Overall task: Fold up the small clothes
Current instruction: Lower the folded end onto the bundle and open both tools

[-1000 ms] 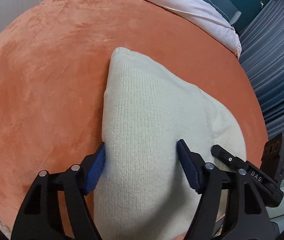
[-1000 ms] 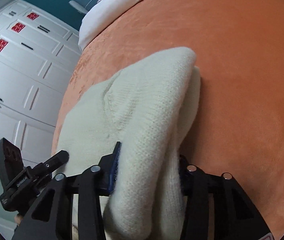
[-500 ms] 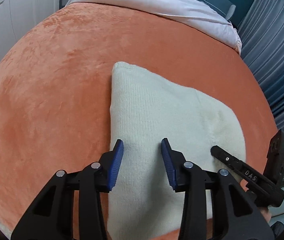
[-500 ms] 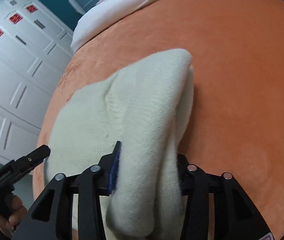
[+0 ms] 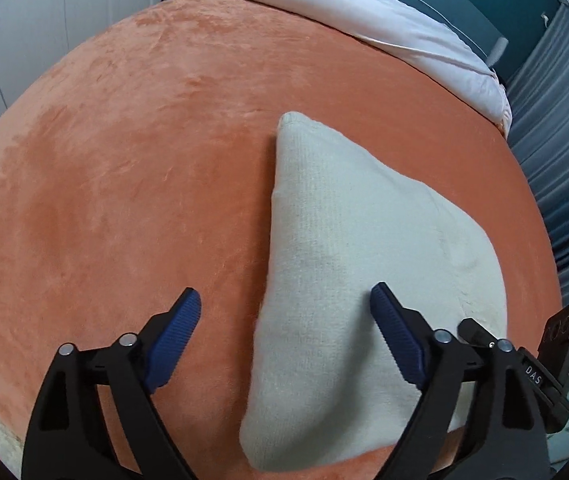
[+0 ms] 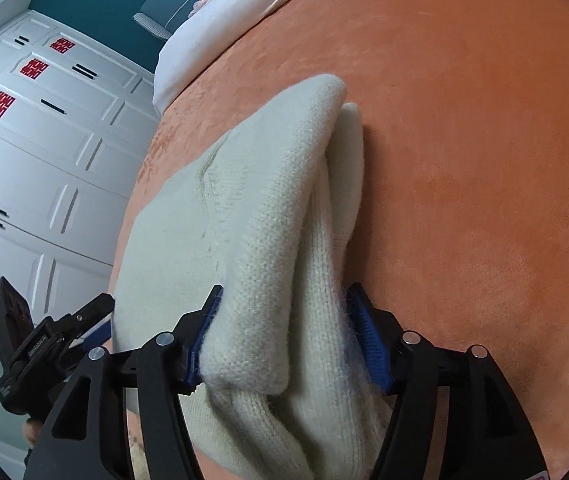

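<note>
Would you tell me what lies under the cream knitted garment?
The cream knitted garment rests on the orange plush blanket. Its own folded layers show at the right edge; anything beneath them is covered.

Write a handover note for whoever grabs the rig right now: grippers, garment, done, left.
Left gripper: open, jaws have just been opening, spread wide over the near left edge of the knit, pads clear of it.
Right gripper: jaws have just been opening; the bunched right edge of the knit sits between them, pads still against it.
Knit: cream, lying folded on the orange blanket, right side in thick layers.
Done: fold laid down.
Left: free the right gripper, flatten the bulky right edge, probably one more fold or tidy.
</note>
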Available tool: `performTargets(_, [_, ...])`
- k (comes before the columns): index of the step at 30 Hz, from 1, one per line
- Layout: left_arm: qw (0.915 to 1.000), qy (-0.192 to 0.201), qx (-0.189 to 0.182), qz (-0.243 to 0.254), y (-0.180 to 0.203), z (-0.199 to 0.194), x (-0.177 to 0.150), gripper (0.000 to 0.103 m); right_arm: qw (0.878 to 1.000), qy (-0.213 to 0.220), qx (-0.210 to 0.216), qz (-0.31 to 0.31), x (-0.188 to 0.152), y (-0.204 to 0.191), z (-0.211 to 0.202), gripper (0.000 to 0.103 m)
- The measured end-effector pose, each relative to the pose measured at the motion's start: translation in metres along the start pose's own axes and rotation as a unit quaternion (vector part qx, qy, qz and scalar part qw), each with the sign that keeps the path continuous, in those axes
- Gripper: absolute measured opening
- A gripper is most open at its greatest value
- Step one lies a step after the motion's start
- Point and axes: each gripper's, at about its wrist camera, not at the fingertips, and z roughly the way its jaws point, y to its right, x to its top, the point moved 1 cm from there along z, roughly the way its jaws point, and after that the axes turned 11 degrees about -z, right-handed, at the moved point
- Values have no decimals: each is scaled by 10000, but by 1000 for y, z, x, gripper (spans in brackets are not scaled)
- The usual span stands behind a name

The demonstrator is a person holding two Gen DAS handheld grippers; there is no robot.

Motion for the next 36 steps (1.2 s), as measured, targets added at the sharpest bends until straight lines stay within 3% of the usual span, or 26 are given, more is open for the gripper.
performTargets(3, [9964,-458,-570,-439,-16,18,4,90,9998,-162,44,112,2,4,15,66])
performTargets(4, [9932,-638,-775,-585,-19,25,6,87,9997,-184,65,154,2,4,17,62])
performTargets(5, [9894,-805,-972,-714,-21,31,8,81,9996,-184,119,166,4,2,18,50])
performTargets(6, [9837,-973,-1263,-830,-22,36,11,66,9998,-124,148,110,6,-3,15,46])
performTargets(8, [9841,-926,-1271,-828,-16,35,21,57,9997,16,164,-158,13,-16,6,38])
performTargets(10, [9868,-756,-1314,-576,-1,22,31,48,9985,241,303,-386,21,-34,-7,37])
performTargets(13, [9895,-405,-1356,-293,11,3,43,46,9956,580,375,-629,30,-53,-23,37])
performTargets(15, [9920,-347,-1198,-180,12,7,44,46,9949,690,403,-614,30,-49,-21,37])
performTargets(17, [9938,-554,-954,-169,7,23,38,46,9987,223,72,-455,26,-28,6,41])
performTargets(18, [9937,-627,-890,-278,2,25,36,53,9989,-181,-300,-327,20,-14,22,45])
performTargets(19, [9920,-607,-1034,-400,-5,20,32,53,9991,-219,-333,-159,15,-4,23,48])
performTargets(21, [9950,-389,-867,-315,-13,1,20,55,9998,91,-3,183,7,3,0,50])
performTargets(24, [9976,-63,-632,266,-18,-32,-11,63,9986,427,-278,-140,-8,-9,-46,50])
performTargets(28, [9956,-180,-257,880,-21,-38,-56,64,9982,221,-176,-537,-36,-28,-72,50])
performTargets(30, [9938,-205,9,1096,-20,-30,-71,62,9963,9,-436,-746,-48,-26,-63,50])
performTargets(31, [9929,-260,116,1156,-19,-23,-76,54,9956,-50,-577,-735,-52,-21,-58,39])
performTargets(32, [9928,-246,147,1165,-19,-18,-77,51,9963,-137,-574,-628,-53,-17,-50,18])
performTargets(34, [9917,-121,474,1188,-20,-11,-71,42,9982,5,-419,-436,-48,-16,-54,16])
performTargets(36, [9910,-177,562,1203,-22,-7,-68,42,9963,358,-348,-701,-39,-30,-75,15])
